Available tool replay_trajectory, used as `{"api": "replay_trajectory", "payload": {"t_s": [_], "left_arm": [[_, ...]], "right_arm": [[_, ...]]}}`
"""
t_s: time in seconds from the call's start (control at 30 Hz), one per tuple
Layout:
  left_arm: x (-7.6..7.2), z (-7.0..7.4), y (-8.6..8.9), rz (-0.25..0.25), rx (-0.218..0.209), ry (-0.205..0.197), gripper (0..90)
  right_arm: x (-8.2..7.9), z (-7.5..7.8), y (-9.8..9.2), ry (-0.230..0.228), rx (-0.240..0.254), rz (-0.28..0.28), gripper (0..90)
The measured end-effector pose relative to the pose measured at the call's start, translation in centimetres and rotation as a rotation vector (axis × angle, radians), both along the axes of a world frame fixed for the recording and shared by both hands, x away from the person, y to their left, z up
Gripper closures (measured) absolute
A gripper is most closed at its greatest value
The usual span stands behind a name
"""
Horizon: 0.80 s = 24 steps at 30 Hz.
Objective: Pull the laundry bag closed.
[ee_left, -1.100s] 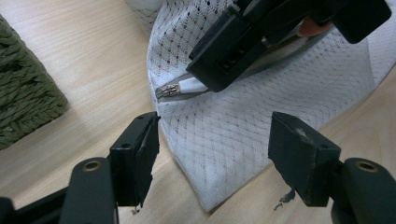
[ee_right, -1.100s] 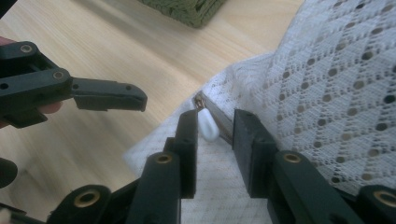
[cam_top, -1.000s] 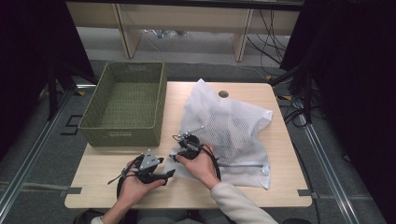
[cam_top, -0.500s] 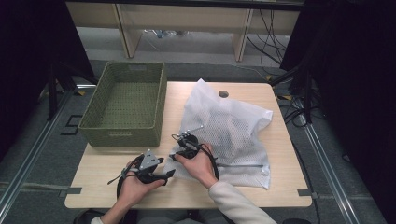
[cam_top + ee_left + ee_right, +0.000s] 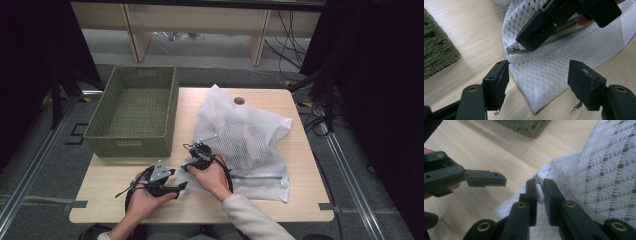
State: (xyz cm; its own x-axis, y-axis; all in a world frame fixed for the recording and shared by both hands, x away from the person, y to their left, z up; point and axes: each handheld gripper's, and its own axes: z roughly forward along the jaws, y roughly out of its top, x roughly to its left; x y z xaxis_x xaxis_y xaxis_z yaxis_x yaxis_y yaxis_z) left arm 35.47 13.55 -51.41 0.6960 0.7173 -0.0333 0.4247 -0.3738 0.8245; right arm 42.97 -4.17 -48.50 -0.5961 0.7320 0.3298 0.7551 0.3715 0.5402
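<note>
A white mesh laundry bag [image 5: 250,135] with something dark inside lies on the wooden table [image 5: 280,200]. My right gripper [image 5: 190,166] sits at the bag's near left corner. Its jaws have just been closing, and in the right gripper view my right gripper [image 5: 539,182] pinches the small white zipper pull [image 5: 539,192]. The metal zipper slider [image 5: 514,48] peeks out under the right gripper's fingers [image 5: 536,32]. My left gripper [image 5: 181,186] stands open just left of that corner. In its own view, my left gripper [image 5: 539,82] straddles the bag's corner [image 5: 536,100] without touching it.
A green woven basket [image 5: 135,115] stands on the table's left side, close behind the left hand. A round cable hole [image 5: 239,100] sits near the far edge. A finger [image 5: 486,179] of the left gripper reaches toward the bag. Bare wood lies along the front edge.
</note>
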Motion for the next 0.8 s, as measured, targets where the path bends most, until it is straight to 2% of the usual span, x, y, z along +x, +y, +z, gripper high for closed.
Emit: {"api": "replay_trajectory", "payload": {"t_s": [0.07,0.13,0.17,0.2,0.23,0.3,0.37,0.4,0.47,0.6,0.63,0.67,0.73,0.77,0.8], "left_arm": [[0.0,0.0,0.0,0.002,-0.008,0.002,33.6],[0.1,0.0,0.1,-0.008,0.003,0.007,33.6],[0.0,-0.1,0.0,0.007,-0.005,0.014,33.6],[0.2,0.0,0.2,-0.006,0.033,0.0,33.6],[0.2,0.0,0.2,-0.003,0.031,-0.001,33.6],[0.0,-0.1,0.0,0.002,-0.011,0.015,33.6],[0.2,0.0,0.2,0.001,0.01,-0.009,33.8],[0.2,-0.1,0.1,0.007,-0.013,0.002,33.9],[0.3,0.0,0.2,-0.007,0.003,-0.003,34.3],[0.5,0.0,0.1,-0.025,-0.017,0.002,35.7],[0.7,0.1,0.2,-0.041,0.008,-0.016,36.1],[0.5,0.1,-0.1,-0.02,-0.038,0.021,36.5],[0.7,0.3,-0.2,-0.036,-0.039,0.017,38.2],[0.8,0.3,-0.4,-0.033,-0.057,0.023,39.1],[0.8,0.4,-0.4,-0.038,-0.055,0.032,40.6]], "right_arm": [[0.1,0.0,0.0,-0.008,0.0,0.009,85.5],[0.0,0.0,0.0,-0.004,-0.001,0.011,86.1],[0.0,0.1,0.0,-0.015,-0.006,0.019,86.5],[0.0,0.1,0.0,-0.016,-0.008,0.022,86.6],[0.0,0.1,0.0,-0.017,-0.009,0.022,86.6],[-0.1,0.2,0.0,-0.009,-0.01,0.02,86.7],[-0.2,0.3,0.0,-0.002,-0.015,0.025,86.7],[-0.1,0.4,-0.1,-0.011,-0.018,0.038,86.8],[-0.2,0.7,-0.2,-0.007,-0.029,0.05,86.8],[-0.5,1.6,-0.5,-0.022,-0.05,0.096,86.9],[-0.5,1.8,-0.6,-0.039,-0.058,0.11,86.9],[-0.6,2.0,-0.7,-0.029,-0.051,0.117,86.9],[-1.0,2.4,-0.9,-0.015,-0.053,0.112,86.9],[-1.0,2.5,-1.0,-0.023,-0.057,0.114,86.9],[-1.2,2.8,-1.2,-0.016,-0.053,0.124,86.9]]}}
